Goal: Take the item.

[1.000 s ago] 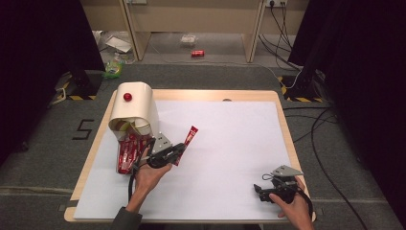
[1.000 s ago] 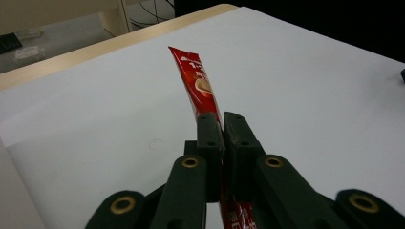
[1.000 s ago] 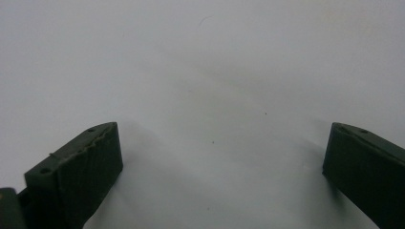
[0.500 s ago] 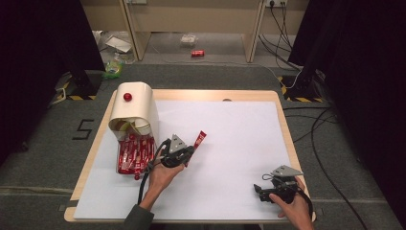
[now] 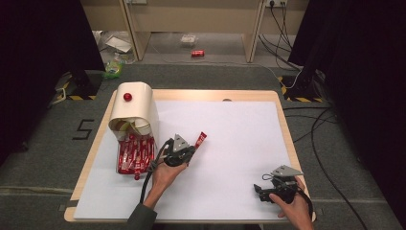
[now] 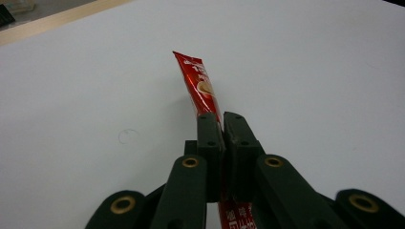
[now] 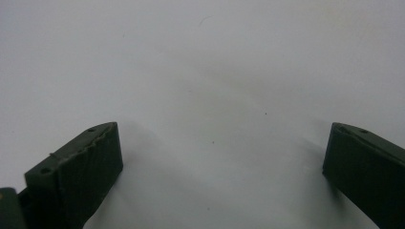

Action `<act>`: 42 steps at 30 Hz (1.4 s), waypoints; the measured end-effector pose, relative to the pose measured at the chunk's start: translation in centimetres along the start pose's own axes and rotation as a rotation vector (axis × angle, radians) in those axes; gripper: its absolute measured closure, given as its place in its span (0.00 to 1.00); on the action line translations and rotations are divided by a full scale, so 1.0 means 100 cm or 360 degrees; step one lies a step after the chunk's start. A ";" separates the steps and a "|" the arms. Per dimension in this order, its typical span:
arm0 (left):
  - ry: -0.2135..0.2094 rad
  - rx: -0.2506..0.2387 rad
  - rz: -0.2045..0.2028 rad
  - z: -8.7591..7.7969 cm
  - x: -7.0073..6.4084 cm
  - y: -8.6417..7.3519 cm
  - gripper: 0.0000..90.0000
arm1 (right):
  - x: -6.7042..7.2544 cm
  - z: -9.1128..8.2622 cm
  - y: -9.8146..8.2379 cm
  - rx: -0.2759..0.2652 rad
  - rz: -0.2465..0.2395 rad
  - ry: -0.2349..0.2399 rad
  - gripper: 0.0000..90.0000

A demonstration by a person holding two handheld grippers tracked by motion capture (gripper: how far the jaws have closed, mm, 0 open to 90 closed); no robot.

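Near the left edge of the tabletop, toward its far-left corner: a cream tipped-over container with a red knob, mouth facing the near side. Touching its mouth, a pile of red sachets spilled onto the white sheet, just beside the left edge.

Just right of the pile, left of the tabletop's centre: left gripper in the person's left hand, forearm and dark sleeve coming in from the near edge. Jaws together, clamped on one red stick sachet, which pokes out past the jaw tips toward the far-right and is tilted. In the left gripper view the sachet runs between the two closed black jaws, one end sticking out ahead over the white sheet, the other end trailing back under the gripper. Whether the front end touches the sheet: cannot tell.

Centre and right of the tabletop: bare white sheet.

Near-right corner: right gripper in the right hand, low over the sheet, well apart from the left gripper. The right gripper view shows its jaws wide apart, with only white sheet between them.
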State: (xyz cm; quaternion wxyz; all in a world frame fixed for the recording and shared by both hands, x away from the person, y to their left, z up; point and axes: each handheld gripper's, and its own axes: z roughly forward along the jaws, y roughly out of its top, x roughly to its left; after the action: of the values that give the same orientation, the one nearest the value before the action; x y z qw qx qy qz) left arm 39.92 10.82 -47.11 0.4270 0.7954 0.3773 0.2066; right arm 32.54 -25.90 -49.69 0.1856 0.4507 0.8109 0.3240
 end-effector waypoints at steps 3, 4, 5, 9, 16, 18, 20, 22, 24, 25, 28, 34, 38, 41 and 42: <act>0.0004 0.0016 -0.0012 0.005 -0.001 -0.001 0.95 | 0.000 0.000 0.000 0.0000 0.0000 0.0000 0.00; 0.0006 0.0020 -0.0014 0.006 -0.001 -0.001 0.95 | 0.000 0.000 0.000 -0.0001 -0.0001 0.0000 0.00; 0.0003 0.0032 -0.0010 0.008 -0.001 -0.002 0.95 | 0.000 0.000 0.000 -0.0001 0.0000 0.0000 0.00; 0.0015 0.0051 -0.0020 0.013 -0.002 -0.004 0.95 | 0.000 0.000 0.000 0.0000 0.0000 0.0000 0.00; 0.0010 0.0029 -0.0056 0.012 -0.004 -0.002 0.72 | 0.000 0.000 0.000 0.0000 0.0000 0.0000 0.00; 0.0004 0.0022 -0.0059 0.011 -0.003 -0.003 0.65 | 0.000 0.000 0.000 -0.0001 0.0000 0.0000 0.00; -0.0011 0.0017 -0.0078 0.009 -0.003 -0.003 0.60 | 0.000 0.000 0.000 -0.0001 -0.0001 0.0000 0.00; -0.0017 0.0013 -0.0069 0.006 -0.004 -0.002 0.55 | 0.000 0.000 0.000 -0.0001 -0.0001 -0.0001 0.00; -0.0024 0.0015 -0.0074 0.005 -0.004 -0.002 0.50 | 0.000 0.000 0.000 -0.0001 0.0000 0.0000 0.00; -0.0026 0.0019 -0.0078 0.004 -0.004 -0.002 0.48 | 0.000 0.000 0.000 -0.0001 -0.0001 -0.0001 0.00; -0.0040 0.0020 -0.0088 0.001 -0.004 -0.002 0.44 | 0.000 0.000 0.000 -0.0001 0.0000 0.0000 0.00; -0.0082 0.0001 -0.0119 -0.010 -0.007 0.001 0.35 | 0.000 0.000 0.000 -0.0001 -0.0001 0.0000 0.00; -0.0090 0.0008 -0.0097 -0.017 -0.009 0.001 0.27 | 0.000 0.000 0.000 0.0000 0.0000 -0.0001 0.00; -0.0113 -0.0005 -0.0102 -0.023 -0.010 0.001 0.24 | 0.000 0.000 0.000 -0.0001 0.0000 -0.0001 0.00; -0.0117 -0.0006 -0.0095 -0.025 -0.010 0.001 0.23 | 0.000 0.000 0.000 -0.0001 0.0000 -0.0001 0.00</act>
State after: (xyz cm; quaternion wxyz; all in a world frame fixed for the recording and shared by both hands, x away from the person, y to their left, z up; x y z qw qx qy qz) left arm 37.73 11.28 -45.70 0.4479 0.7901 0.3845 0.1652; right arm 32.53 -25.89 -49.69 0.1859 0.4507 0.8107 0.3240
